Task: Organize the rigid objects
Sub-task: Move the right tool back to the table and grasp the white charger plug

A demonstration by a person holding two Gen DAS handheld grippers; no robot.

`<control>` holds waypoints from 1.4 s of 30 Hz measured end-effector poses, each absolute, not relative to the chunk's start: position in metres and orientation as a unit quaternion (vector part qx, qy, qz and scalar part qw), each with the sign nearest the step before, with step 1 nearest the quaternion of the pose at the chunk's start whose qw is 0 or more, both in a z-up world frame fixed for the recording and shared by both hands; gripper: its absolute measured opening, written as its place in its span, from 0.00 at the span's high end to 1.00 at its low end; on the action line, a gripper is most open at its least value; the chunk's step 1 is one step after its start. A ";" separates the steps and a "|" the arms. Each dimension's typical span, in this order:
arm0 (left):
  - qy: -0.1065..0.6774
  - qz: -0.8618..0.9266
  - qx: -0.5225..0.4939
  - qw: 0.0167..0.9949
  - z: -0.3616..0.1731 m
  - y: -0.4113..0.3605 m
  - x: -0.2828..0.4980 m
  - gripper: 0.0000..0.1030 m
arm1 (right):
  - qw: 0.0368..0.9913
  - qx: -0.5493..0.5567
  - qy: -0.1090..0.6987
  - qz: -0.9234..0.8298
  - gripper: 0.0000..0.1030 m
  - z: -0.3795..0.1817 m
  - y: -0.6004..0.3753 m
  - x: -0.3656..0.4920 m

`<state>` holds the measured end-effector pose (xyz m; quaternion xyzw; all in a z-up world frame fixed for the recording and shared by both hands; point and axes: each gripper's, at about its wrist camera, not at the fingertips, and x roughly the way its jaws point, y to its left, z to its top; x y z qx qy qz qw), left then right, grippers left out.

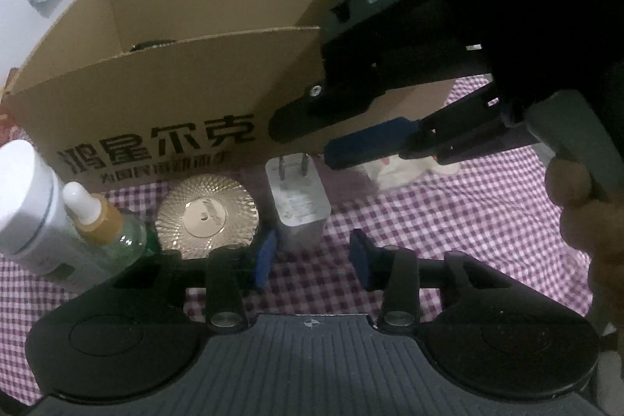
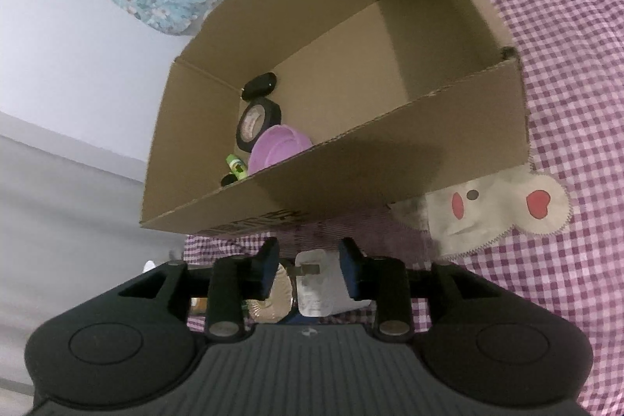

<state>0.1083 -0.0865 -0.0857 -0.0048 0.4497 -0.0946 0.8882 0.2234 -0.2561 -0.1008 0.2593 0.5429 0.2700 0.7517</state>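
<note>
Cardboard box (image 1: 167,96) stands open on the purple checked cloth (image 1: 468,213), and only the right wrist view looks down into it: a black tape roll (image 2: 258,121), a pink round piece (image 2: 279,147), a small green tube (image 2: 236,166) and a dark oval thing (image 2: 260,84) lie bunched at its left end. From the left wrist view the front wall hides all but a dark sliver of these.

That view alone shows the row in front of the box: a white bottle (image 1: 27,205), a dropper bottle (image 1: 105,225), a gold disc (image 1: 208,215) and a white charger (image 1: 298,201) lying prongs toward the box.

Left gripper (image 1: 312,260) hovers low, its 2 fingers spread, the charger just ahead of the gap. Right gripper (image 2: 308,269) hangs above, fingers also spread, with the charger (image 2: 316,285) seen between them and the disc (image 2: 273,299) beside; I cannot tell whether they touch it. A cream patch with red marks (image 2: 499,213) pokes out under the box corner.
</note>
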 end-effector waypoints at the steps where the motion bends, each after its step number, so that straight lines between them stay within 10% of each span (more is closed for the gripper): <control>1: 0.448 -0.093 -0.005 0.889 -0.086 -0.088 0.109 0.63 | 0.751 0.257 0.545 0.270 0.61 -0.102 -0.255 0.225; 20: 0.456 -0.132 -0.033 0.880 -0.089 -0.089 0.115 0.79 | 0.758 0.236 0.558 0.244 0.62 -0.109 -0.263 0.228; 42: 0.470 -0.135 -0.029 0.871 -0.082 -0.086 0.136 0.60 | 0.736 0.248 0.580 0.246 0.59 -0.114 -0.273 0.224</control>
